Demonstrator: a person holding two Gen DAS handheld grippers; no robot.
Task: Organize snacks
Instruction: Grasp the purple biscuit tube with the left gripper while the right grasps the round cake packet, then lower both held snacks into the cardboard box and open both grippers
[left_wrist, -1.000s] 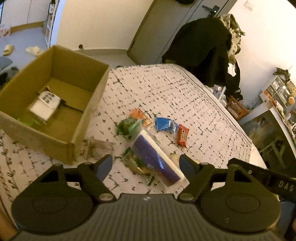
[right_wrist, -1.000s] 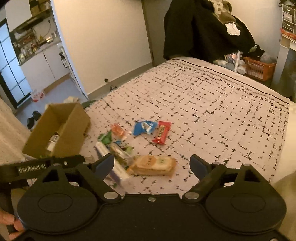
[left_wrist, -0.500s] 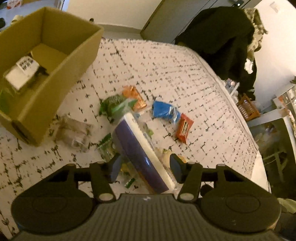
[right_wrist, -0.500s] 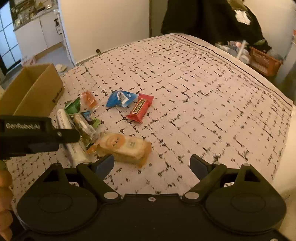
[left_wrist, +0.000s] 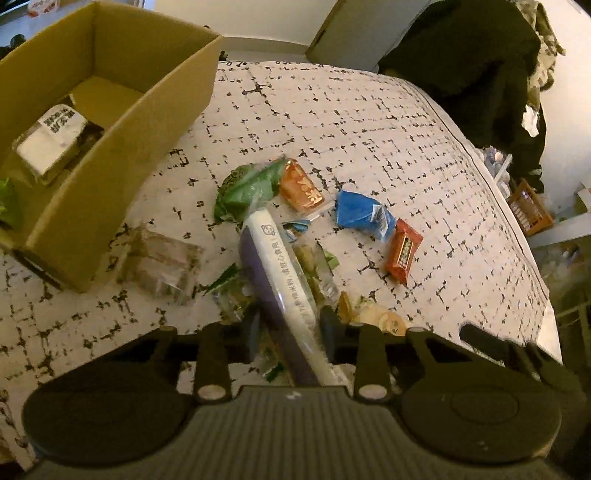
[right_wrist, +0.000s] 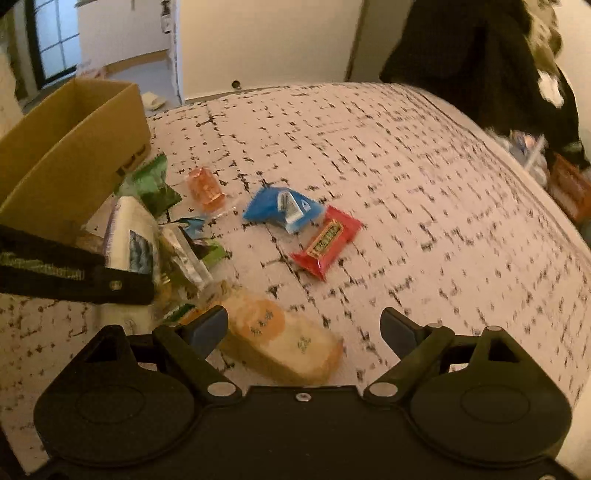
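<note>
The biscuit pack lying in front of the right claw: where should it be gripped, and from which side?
Probably across its short width near the middle, coming from above. The biscuit pack lies flat on the bedspread, angled, its long sides free, between the fingers of the open right claw.

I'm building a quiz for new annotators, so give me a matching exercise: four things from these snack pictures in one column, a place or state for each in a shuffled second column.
Things:
1. long purple-and-white pack
2. red candy bar
3. white labelled packet
4. right claw

Places or states:
A. inside the cardboard box
B. open above the pale bread pack
C. clamped in the left claw
D. lying beside the blue wrapper

Pairs: 1-C, 2-D, 3-A, 4-B
</note>
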